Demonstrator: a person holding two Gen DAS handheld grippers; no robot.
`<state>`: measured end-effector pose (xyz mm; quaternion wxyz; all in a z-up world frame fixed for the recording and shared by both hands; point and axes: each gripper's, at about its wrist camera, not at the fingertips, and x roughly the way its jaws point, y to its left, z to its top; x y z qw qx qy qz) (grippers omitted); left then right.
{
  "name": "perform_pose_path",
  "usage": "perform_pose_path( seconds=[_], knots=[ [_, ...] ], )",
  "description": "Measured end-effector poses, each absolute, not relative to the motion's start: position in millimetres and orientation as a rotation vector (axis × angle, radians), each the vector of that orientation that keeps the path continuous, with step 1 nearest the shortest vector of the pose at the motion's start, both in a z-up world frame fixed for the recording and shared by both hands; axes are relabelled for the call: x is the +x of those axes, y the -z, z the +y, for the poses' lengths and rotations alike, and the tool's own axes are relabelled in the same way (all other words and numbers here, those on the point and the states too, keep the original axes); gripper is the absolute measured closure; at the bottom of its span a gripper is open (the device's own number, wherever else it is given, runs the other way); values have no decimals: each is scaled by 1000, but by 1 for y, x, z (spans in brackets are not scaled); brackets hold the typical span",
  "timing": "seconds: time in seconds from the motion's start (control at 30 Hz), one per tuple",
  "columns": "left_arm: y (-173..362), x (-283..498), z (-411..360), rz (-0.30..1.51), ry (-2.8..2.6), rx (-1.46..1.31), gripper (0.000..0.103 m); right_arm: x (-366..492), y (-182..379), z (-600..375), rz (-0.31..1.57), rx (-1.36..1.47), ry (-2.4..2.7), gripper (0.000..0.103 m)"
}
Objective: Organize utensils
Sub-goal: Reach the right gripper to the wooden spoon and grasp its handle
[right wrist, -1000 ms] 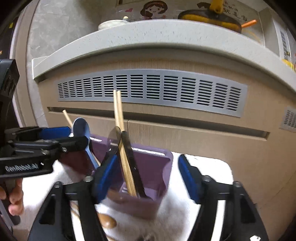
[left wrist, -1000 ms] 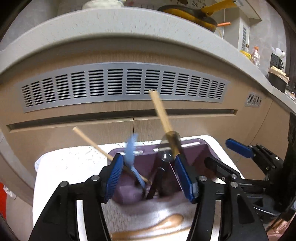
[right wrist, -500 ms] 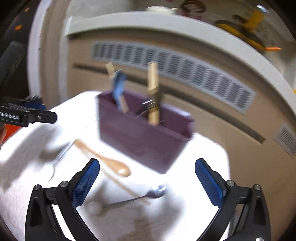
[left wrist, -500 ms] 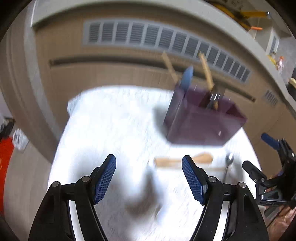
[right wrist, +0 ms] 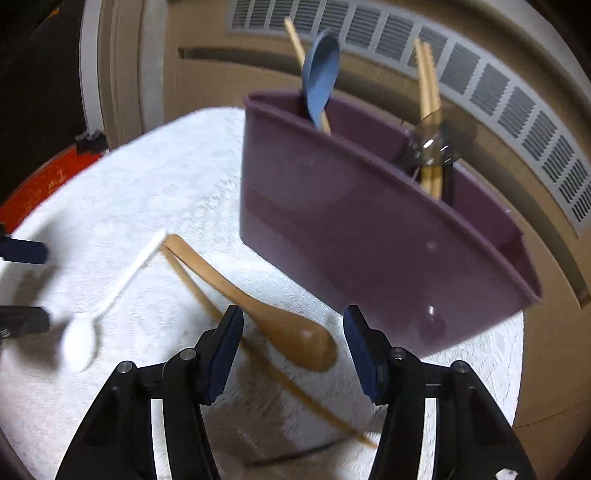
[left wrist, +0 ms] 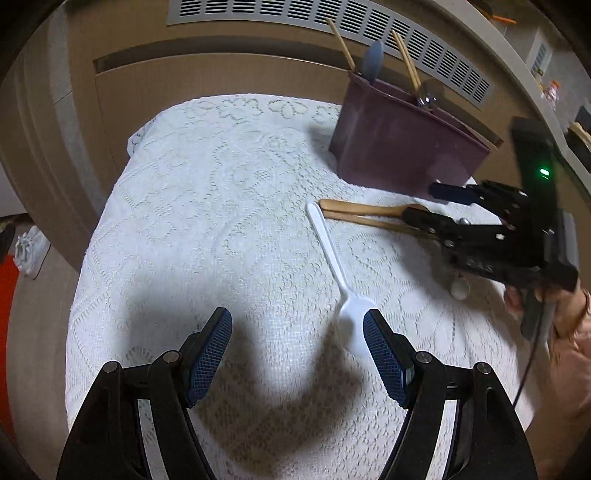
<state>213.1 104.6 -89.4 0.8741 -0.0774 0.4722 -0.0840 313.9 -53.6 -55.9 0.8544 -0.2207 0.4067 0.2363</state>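
On the white lace cloth a white plastic spoon [left wrist: 334, 258] lies with its bowl just inside the right finger of my open left gripper [left wrist: 297, 325]; the pads do not touch it. A wooden spoon [right wrist: 280, 317] and a single chopstick [right wrist: 207, 291] lie in front of the purple caddy [right wrist: 369, 236]. My right gripper [right wrist: 293, 325] hovers over the wooden spoon's bowl with its jaws closing, and the pads are still apart from the spoon. The caddy holds a blue spoon [right wrist: 321, 74], chopsticks [right wrist: 428, 92] and a metal utensil [right wrist: 428, 147].
The tan cabinet front with a grey vent [left wrist: 332, 18] rises right behind the table. A person's hand [left wrist: 561, 314] holds the right gripper [left wrist: 428, 203] at the right. A small pale spoon bowl [left wrist: 460, 288] lies under that gripper. An orange object [right wrist: 37, 192] sits beyond the table's left edge.
Both grippers have pulled back from the caddy and dropped toward the cloth. The left now frames the white spoon's bowl. The right opened wide, then narrowed over the wooden spoon.
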Motion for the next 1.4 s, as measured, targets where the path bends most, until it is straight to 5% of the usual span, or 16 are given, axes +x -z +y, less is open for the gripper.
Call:
perform_pose_path(
  seconds=[0.1,0.27,0.47,1.0,1.1,1.17,1.27,1.4],
  knots=[
    [90,215,104,989,191,-167,29,320,65,-51,876,-469,-507,50],
    [91,219,104,1001,216,-205,29,316,59,-51,929,-416,-583,85],
    [91,222,99,1003,251,-229,29,286,43,-62,920,-390,-599,98],
    [83,259,9,1062,453,-76,29,233,50,-190,988,-205,-422,97],
    [82,259,-24,1075,555,-45,31,231,55,-200,996,-189,-369,84],
    [83,257,-45,1070,593,20,40,231,57,-207,991,-172,-333,63],
    [90,260,-66,1086,575,97,48,227,55,-216,974,-162,-309,47],
    [95,261,-66,1095,557,83,49,218,47,-210,906,-242,-297,16]
  ],
)
